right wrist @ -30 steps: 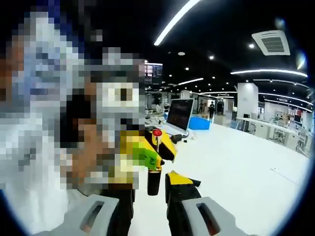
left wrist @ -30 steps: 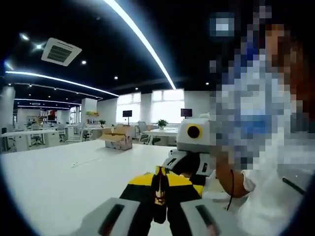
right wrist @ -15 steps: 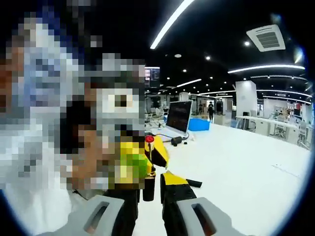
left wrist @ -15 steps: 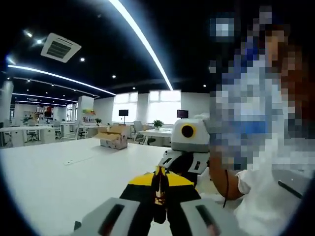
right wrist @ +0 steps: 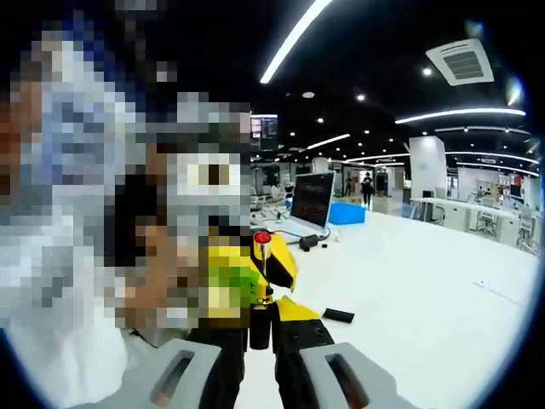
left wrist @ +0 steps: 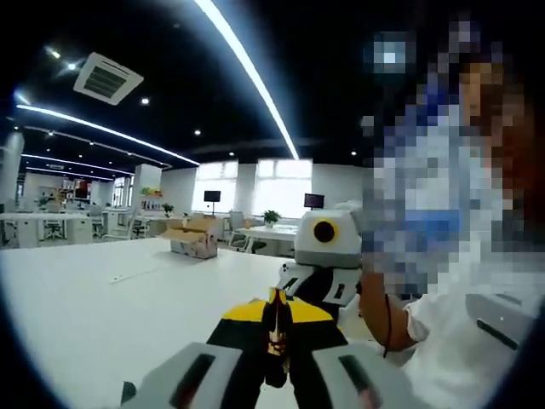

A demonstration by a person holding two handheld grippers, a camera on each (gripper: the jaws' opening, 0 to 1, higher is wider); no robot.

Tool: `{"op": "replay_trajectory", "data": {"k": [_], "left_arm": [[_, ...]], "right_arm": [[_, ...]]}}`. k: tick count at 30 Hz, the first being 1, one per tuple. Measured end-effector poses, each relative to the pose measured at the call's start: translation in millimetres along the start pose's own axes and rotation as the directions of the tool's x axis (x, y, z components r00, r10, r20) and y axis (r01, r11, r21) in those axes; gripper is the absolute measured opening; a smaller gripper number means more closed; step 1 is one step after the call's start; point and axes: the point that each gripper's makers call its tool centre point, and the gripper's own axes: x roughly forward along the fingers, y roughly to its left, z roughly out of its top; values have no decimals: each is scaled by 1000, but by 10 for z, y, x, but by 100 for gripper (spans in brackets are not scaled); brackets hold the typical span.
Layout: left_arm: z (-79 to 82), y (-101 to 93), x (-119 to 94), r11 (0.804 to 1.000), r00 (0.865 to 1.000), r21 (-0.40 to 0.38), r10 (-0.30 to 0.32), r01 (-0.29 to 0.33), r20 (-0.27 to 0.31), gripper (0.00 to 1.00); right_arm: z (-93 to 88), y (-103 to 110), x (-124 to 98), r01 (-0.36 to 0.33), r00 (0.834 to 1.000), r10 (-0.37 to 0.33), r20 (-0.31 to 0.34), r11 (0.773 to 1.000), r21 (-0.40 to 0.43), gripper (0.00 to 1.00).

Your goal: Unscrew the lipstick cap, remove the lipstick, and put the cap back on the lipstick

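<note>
In the right gripper view the lipstick stands upright with its red tip [right wrist: 262, 241] on top, a gold stem below it and a black base [right wrist: 260, 328]. My right gripper [right wrist: 261, 332] is shut on that black base. The left gripper [right wrist: 271, 266], with yellow jaws, comes in from the left and clamps the lipstick at the gold stem. In the left gripper view my left gripper [left wrist: 276, 328] is shut on the dark tube of the lipstick [left wrist: 275, 341], and the right gripper [left wrist: 328, 256] sits just behind it. A black cap [right wrist: 339, 315] lies on the white table [right wrist: 426, 290].
On the table behind stand an open laptop [right wrist: 311, 200] and a blue box [right wrist: 345, 213]. A cardboard box [left wrist: 192, 237] sits far back on the left. A person in a white sleeve [left wrist: 460, 341] is close behind the grippers. Desks and monitors line the room.
My right gripper's jaws, wide apart a second ago, have drawn in onto the lipstick's black base. The left gripper has kept its hold, and both views have shifted slightly.
</note>
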Motion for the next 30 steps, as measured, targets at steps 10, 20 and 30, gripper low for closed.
{"op": "replay_trajectory", "data": {"k": [10, 20, 30], "left_arm": [[-45, 21, 25, 1000, 1000, -8, 2, -2, -4, 13], [-1, 36, 25, 1000, 1000, 12, 17, -17, 13, 27], [62, 92, -10, 999, 998, 0, 37, -37, 42, 41]], "right_arm": [[-17, -15, -5, 0, 1000, 0, -7, 1000, -2, 10], [-10, -19, -25, -2, 1000, 2, -6, 1000, -1, 10], [-6, -30, -54, -1, 1000, 1, -6, 1000, -2, 10]]}}
